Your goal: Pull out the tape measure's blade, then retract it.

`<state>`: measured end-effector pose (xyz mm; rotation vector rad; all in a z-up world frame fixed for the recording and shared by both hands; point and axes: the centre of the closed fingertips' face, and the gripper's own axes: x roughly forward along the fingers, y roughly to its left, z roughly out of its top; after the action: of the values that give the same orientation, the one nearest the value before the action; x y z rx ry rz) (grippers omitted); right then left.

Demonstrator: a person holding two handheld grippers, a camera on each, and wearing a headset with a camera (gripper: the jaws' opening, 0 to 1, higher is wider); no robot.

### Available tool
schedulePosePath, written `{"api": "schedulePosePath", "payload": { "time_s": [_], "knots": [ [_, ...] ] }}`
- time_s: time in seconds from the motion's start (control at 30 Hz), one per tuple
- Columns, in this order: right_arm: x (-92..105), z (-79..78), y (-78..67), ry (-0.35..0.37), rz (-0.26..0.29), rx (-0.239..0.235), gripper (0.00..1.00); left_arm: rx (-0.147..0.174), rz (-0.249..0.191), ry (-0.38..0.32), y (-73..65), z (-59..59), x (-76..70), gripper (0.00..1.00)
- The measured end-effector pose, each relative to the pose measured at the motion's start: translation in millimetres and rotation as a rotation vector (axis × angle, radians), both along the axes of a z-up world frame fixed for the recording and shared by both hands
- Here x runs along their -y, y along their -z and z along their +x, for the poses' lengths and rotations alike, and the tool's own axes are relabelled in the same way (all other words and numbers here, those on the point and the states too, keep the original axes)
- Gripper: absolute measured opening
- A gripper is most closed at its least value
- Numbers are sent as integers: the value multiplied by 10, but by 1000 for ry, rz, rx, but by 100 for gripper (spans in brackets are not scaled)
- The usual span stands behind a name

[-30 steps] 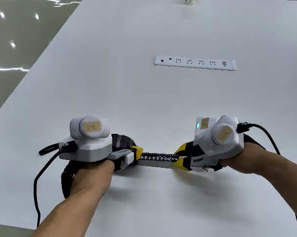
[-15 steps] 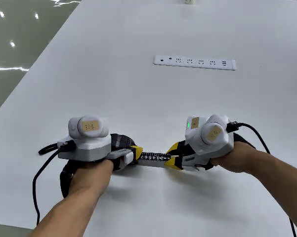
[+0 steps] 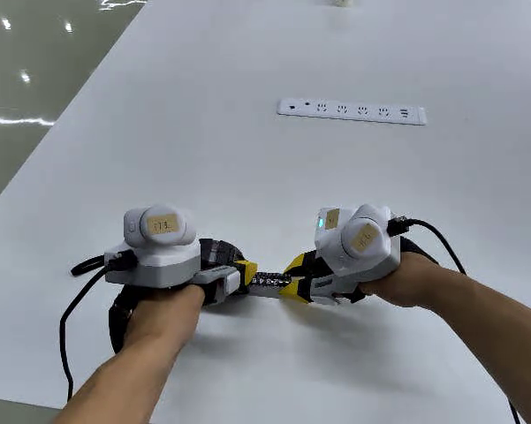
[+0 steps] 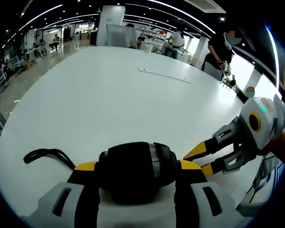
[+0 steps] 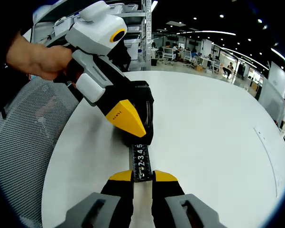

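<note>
The left gripper (image 3: 234, 276) clamps the black, round tape measure case (image 4: 137, 173) near the white tabletop's (image 3: 247, 159) near edge. The right gripper (image 5: 142, 176) pinches the black numbered blade (image 5: 141, 159), which is barely out. This looks like either an early pull or a late retraction. The next move needs the 2 grippers to travel straight along the blade's line.

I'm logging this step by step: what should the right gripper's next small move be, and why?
Probably ease the right gripper a little closer to the tape measure, which the left gripper holds: the exposed blade has been shortening, and a short stretch is still out.
</note>
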<state>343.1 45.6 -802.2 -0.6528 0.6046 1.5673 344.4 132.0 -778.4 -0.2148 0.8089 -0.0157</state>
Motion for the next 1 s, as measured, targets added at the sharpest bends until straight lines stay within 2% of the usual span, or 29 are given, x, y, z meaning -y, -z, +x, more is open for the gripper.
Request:
{"api": "schedulePosePath", "payload": {
  "time_s": [0.73, 1.0],
  "knots": [
    [-327, -52, 13, -38, 28, 16, 11, -3, -12, -6, 6, 12, -8, 59],
    [-371, -69, 22, -75, 23, 47, 11, -4, -7, -3, 14, 18, -10, 59]
  ]
}}
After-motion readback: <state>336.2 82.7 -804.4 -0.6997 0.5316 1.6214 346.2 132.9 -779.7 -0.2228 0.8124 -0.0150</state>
